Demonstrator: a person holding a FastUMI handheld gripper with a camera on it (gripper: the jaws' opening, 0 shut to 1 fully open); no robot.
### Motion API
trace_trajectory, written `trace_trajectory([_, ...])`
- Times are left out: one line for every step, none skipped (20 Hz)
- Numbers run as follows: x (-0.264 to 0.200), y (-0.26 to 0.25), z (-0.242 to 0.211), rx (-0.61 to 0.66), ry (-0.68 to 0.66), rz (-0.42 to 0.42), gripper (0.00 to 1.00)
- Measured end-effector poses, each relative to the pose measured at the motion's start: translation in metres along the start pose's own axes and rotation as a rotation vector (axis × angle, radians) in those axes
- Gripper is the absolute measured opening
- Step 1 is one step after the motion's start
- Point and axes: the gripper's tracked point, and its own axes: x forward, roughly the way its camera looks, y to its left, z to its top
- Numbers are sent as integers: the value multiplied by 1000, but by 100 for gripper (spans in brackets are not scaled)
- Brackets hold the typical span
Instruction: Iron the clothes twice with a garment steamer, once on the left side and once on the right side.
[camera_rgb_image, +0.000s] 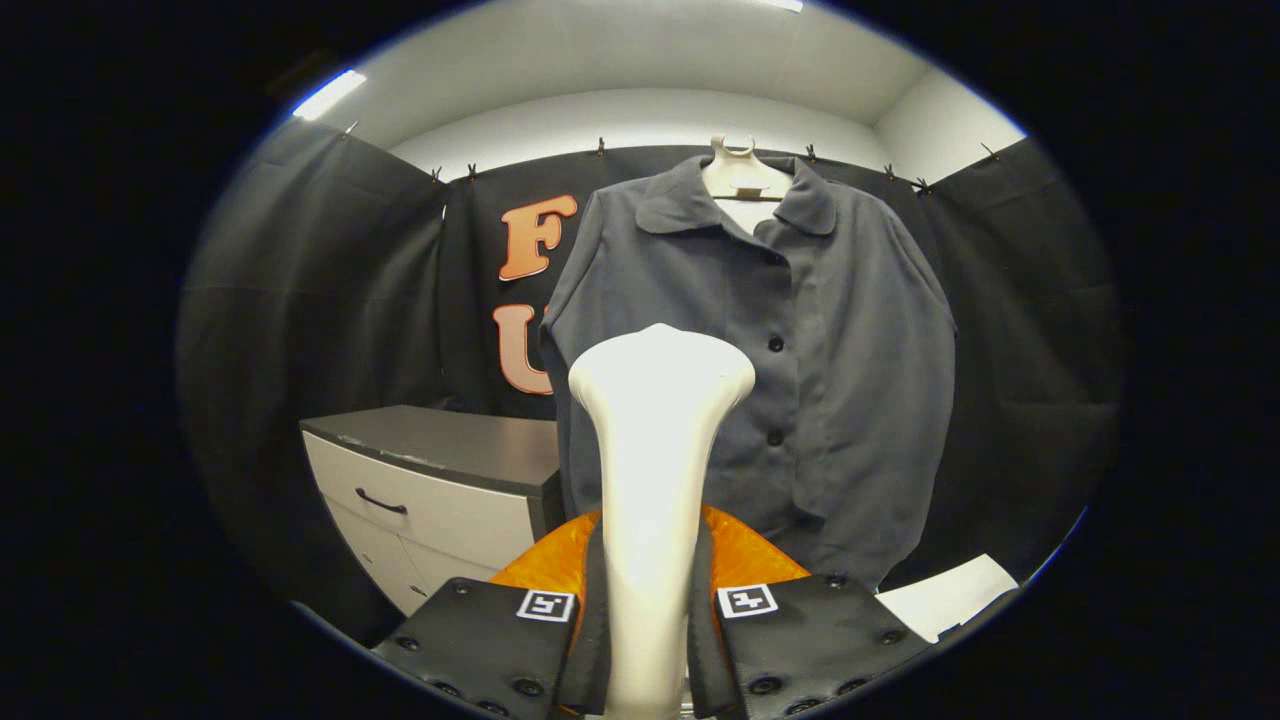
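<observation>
White steamer (655, 470) between two fingers (480, 640)

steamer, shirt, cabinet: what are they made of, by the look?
Steamer, clamped between both fingers of the claw: smooth glossy off-white plastic, soft highlights. Shirt: matte dark grey woven cloth, folds and drape. Cabinet: likely laminated board, white fronts, grey matte top.

claw (648, 640) clamps the white steamer (655, 470) upright, its head before the hanging grey shirt (850, 330).
</observation>
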Motion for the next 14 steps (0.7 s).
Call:
trace_trajectory([-2,-8,8,-10,-3,-12,38])
trace_trajectory([-2,-16,16,-23,-6,-27,38])
trace_trajectory([-3,-23,24,-32,-8,-38,38])
trace_trajectory([-3,-31,31,-38,-9,-49,38])
trace_trajectory([-3,-39,37,-45,-12,-62,38])
trace_trajectory([-2,-49,44,-53,-21,-78,38])
trace_trajectory([-3,-58,52,-55,-33,-92,38])
trace_trajectory([-3,-68,61,-48,-48,-103,38])
trace_trajectory([-1,-78,68,-40,-61,-115,38])
trace_trajectory([1,-90,75,-39,-67,-131,38])
trace_trajectory([3,-101,80,-39,-67,-150,38])
trace_trajectory([6,-113,84,-40,-66,-167,38])
trace_trajectory([9,-123,90,-43,-73,-182,38])
trace_trajectory([15,-133,94,-41,-75,-192,38])
